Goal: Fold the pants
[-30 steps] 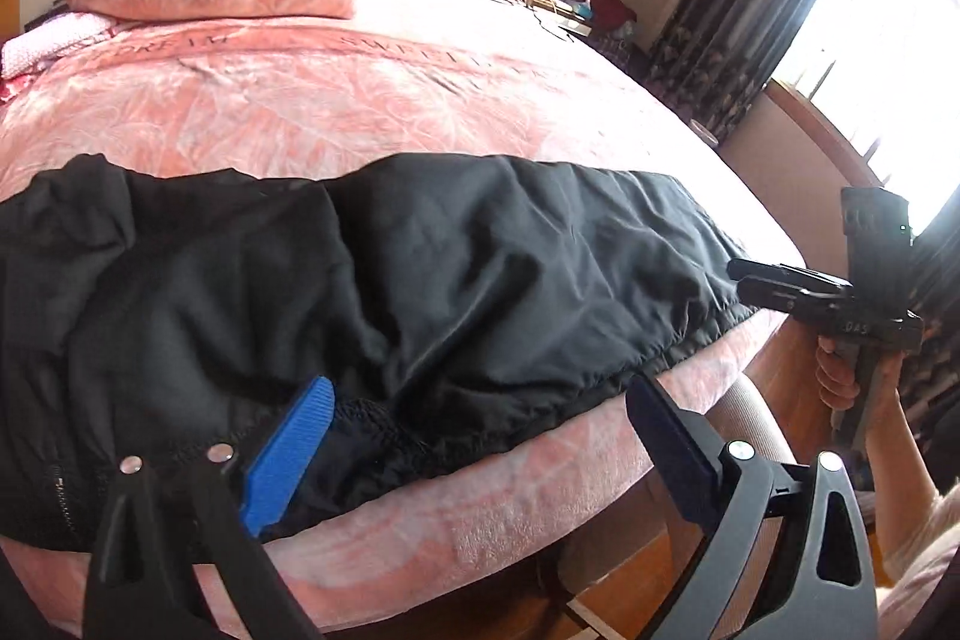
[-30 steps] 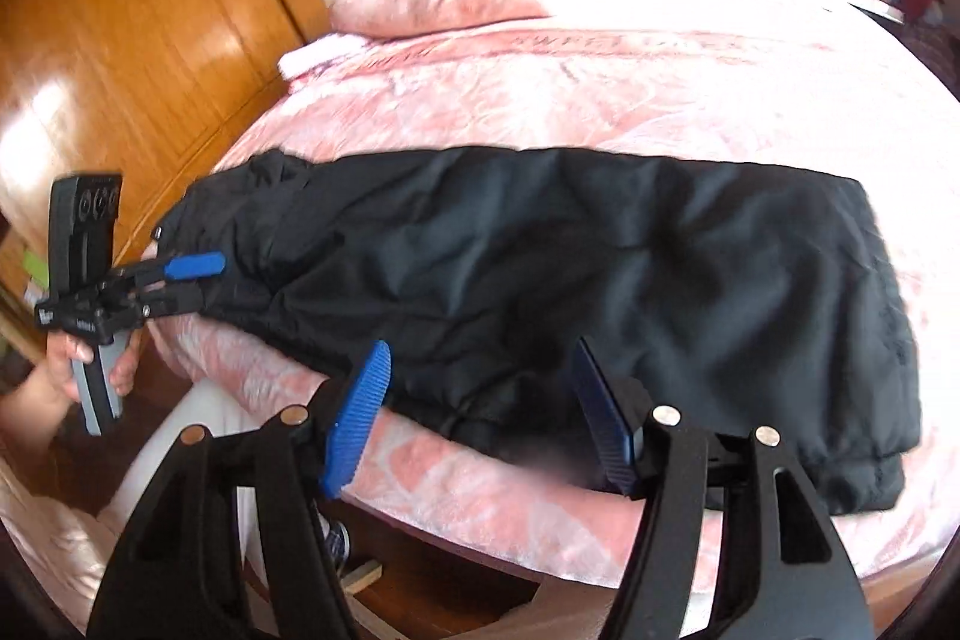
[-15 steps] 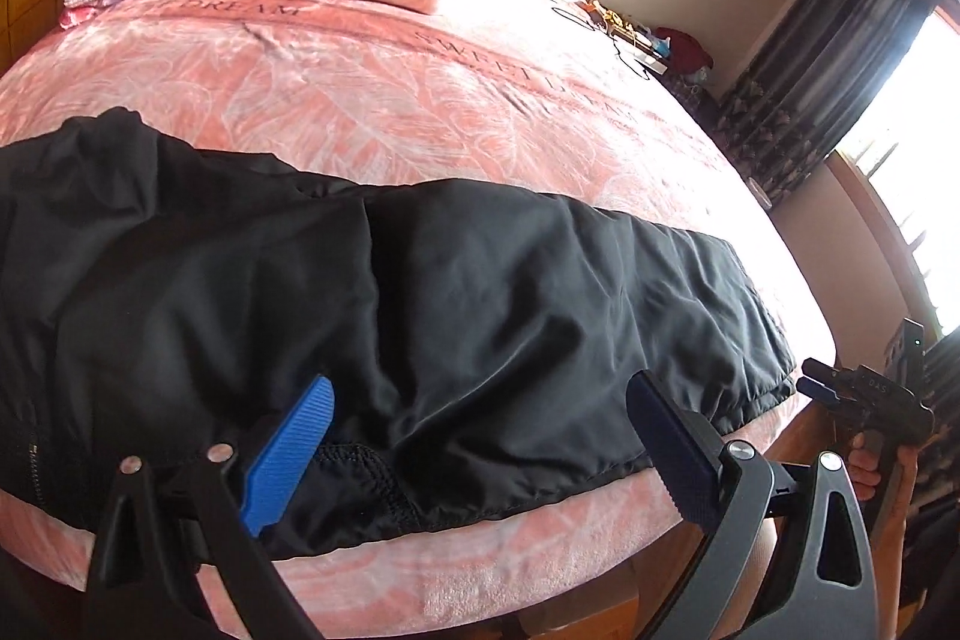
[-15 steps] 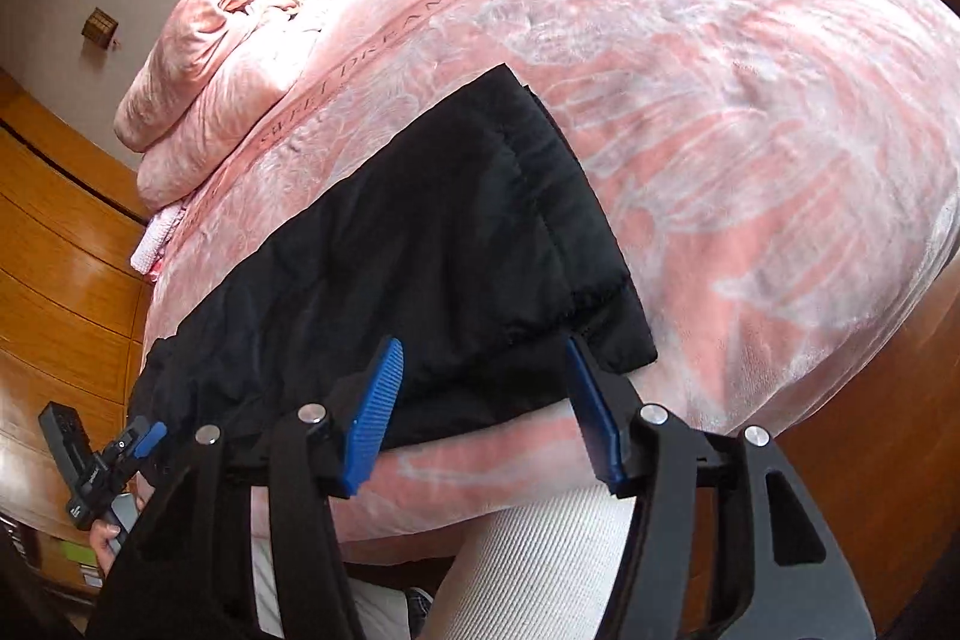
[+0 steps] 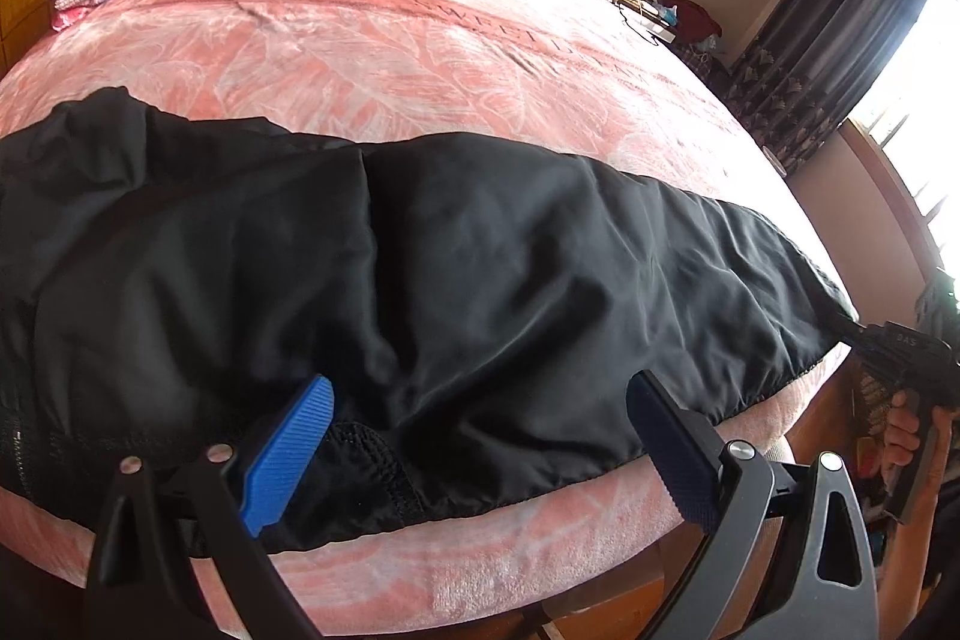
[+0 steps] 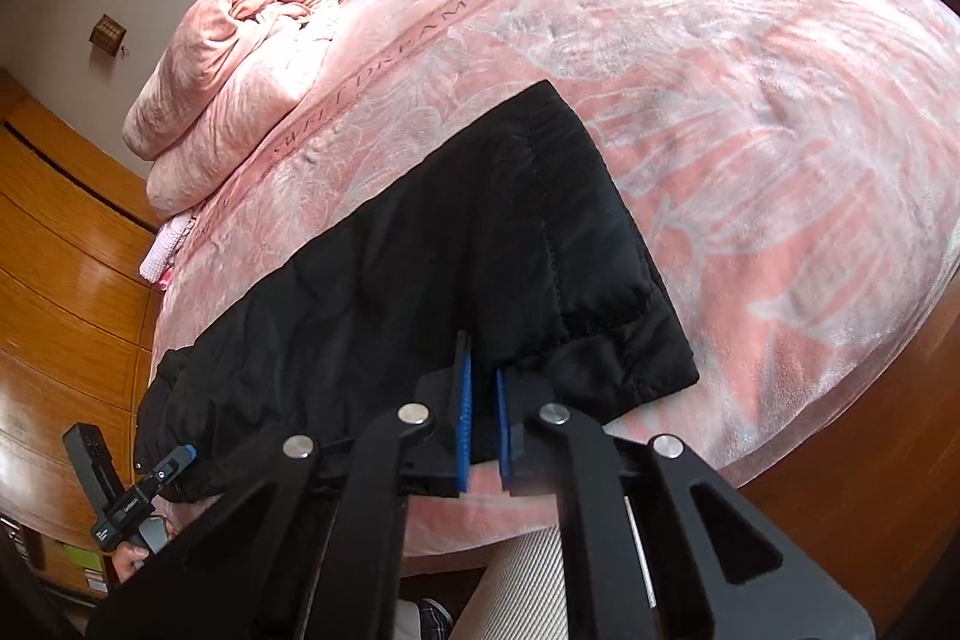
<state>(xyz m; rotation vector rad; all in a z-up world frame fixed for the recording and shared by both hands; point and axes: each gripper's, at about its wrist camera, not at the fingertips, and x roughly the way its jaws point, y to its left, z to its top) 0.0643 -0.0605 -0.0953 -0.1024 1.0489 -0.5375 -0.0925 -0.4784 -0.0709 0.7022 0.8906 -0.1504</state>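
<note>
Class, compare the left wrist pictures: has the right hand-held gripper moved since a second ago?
Yes. The right hand-held gripper went from beyond the bed's corner in to the black pants' hem, and its jaws have just closed on it.

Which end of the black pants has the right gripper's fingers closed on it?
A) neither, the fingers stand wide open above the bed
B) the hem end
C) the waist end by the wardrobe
B: the right gripper has just closed, its fingers pinching the near hem edge of the black pants, while the left gripper stands open.
</note>
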